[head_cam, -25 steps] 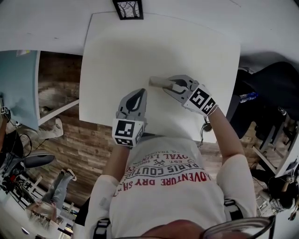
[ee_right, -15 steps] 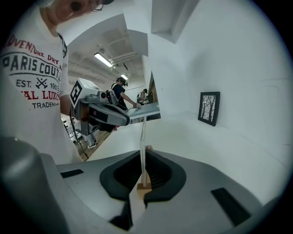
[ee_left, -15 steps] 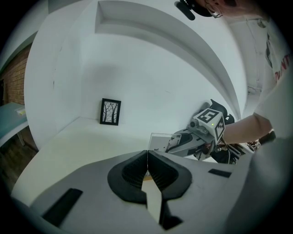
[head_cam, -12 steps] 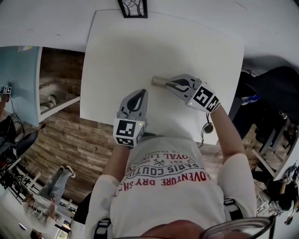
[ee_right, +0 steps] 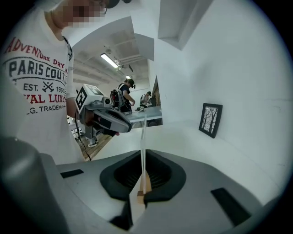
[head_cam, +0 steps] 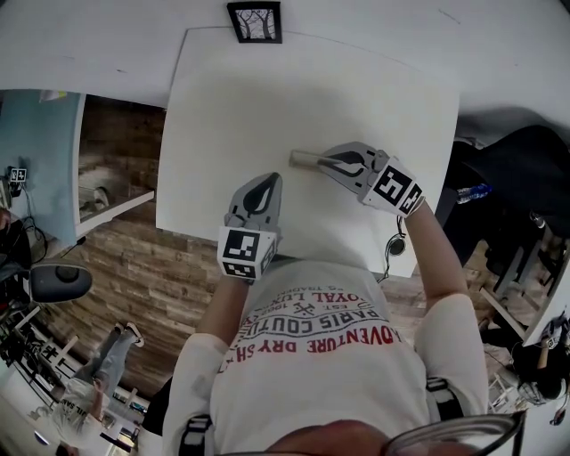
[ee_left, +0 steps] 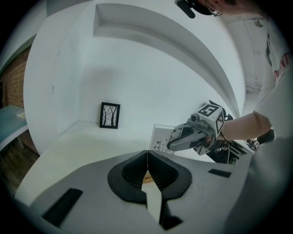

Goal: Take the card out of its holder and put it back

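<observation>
A thin white card (ee_right: 143, 137) with small dark prints (ee_left: 161, 138) stands upright in a small wooden holder (ee_right: 145, 185) near the middle of the white table (head_cam: 267, 98). My right gripper (ee_right: 143, 176) is shut on the card, its pads pressing both faces just above the holder. From the head view, the right gripper (head_cam: 331, 164) reaches in from the right onto the holder (head_cam: 301, 158). My left gripper (head_cam: 264, 185) rests near the table's front edge, shut with nothing in it, left of the card and apart from it. It appears as the left gripper (ee_right: 124, 127) in the right gripper view.
A small black-framed picture (head_cam: 256, 20) stands at the table's far edge against the white wall. The front edge of the table runs close to the person's body. A blue table (head_cam: 36, 160) is on the left, and people stand far off in the room.
The right gripper's jaws have closed onto the card; a second ago they stood apart around it. The left gripper has stayed in place.
</observation>
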`<state>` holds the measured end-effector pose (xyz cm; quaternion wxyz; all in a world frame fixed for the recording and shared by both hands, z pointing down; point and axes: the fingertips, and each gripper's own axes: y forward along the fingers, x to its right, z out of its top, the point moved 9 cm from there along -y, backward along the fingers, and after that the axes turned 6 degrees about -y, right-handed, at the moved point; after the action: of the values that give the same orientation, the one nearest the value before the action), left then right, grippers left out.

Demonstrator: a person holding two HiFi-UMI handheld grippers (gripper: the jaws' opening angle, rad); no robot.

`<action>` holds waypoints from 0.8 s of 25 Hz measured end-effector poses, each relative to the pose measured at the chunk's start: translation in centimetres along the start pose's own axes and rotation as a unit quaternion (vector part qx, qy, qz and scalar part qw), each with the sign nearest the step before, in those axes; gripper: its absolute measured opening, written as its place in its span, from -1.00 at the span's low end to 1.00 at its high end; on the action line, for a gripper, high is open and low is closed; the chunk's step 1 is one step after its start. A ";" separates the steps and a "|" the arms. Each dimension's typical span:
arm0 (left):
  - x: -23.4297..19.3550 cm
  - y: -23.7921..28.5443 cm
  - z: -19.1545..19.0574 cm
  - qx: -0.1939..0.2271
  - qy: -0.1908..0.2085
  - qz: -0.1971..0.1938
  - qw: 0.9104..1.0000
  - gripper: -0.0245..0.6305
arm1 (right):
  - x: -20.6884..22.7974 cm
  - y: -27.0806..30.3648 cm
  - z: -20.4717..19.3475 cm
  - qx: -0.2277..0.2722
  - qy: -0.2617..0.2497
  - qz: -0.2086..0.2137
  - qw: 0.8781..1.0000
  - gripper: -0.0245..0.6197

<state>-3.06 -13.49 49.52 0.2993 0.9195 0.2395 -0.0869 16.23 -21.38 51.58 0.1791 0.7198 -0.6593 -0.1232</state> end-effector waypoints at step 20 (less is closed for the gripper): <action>2.4 -3.3 5.3 0.096 0.044 -0.046 0.993 -0.85 | -7.0 -6.0 3.7 0.056 0.059 -0.272 0.959 -0.81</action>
<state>-2.72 -13.36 42.90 0.1944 0.9350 0.2849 -0.0826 19.41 -14.35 45.30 0.1369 0.8867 -0.4327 -0.0876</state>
